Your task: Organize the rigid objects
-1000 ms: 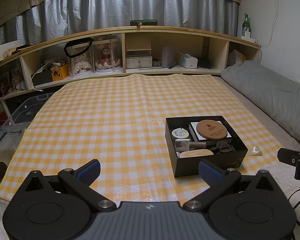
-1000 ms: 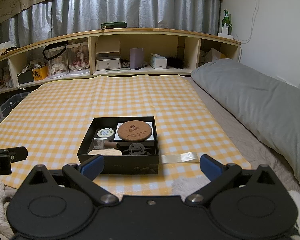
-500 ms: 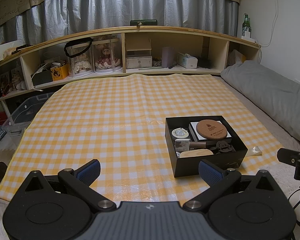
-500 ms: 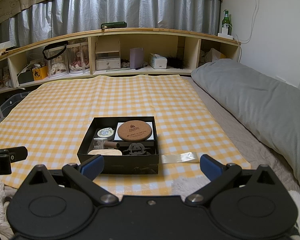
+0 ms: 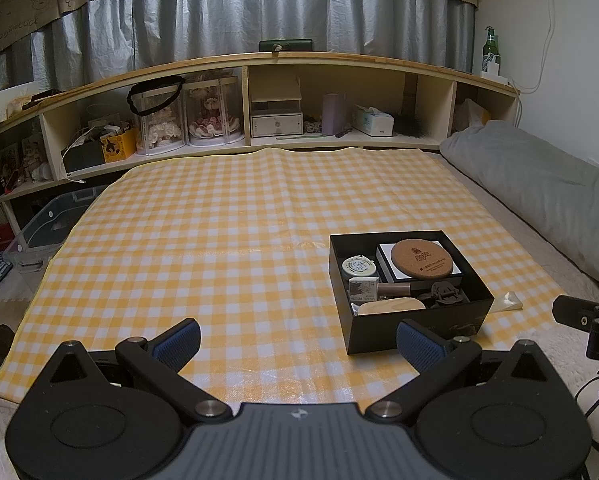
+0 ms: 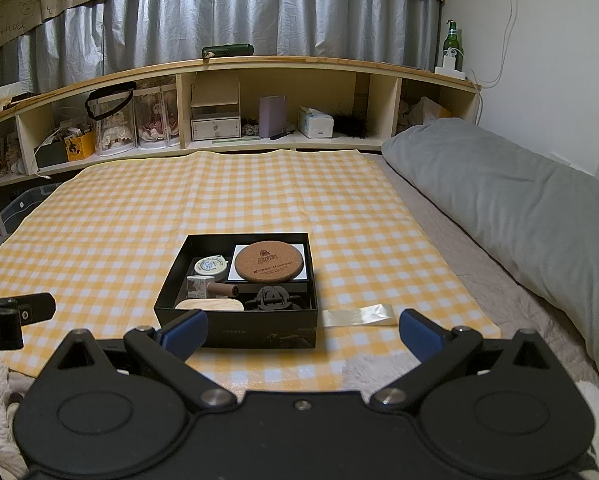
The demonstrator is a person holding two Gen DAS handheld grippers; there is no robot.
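Left claw (image 5: 297, 340): released, jaws spread wide, nothing between them; low at the near edge of the checkered cloth (image 5: 219, 232).
Black box (image 6: 235, 322): on the cloth's near right part, cork coaster (image 6: 270, 261) on top inside.
Clear wrapper (image 6: 359, 315): just beside the box's right wall.
Right claw (image 6: 301, 334): released, empty, near the box's front wall.
Grey pillow (image 6: 519, 200): along the right edge.

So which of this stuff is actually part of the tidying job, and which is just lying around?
Part of the job:
black box
cork coaster
round tin
wooden piece

Just lying about:
gray pillow
green bottle
tissue box
plastic wrapper
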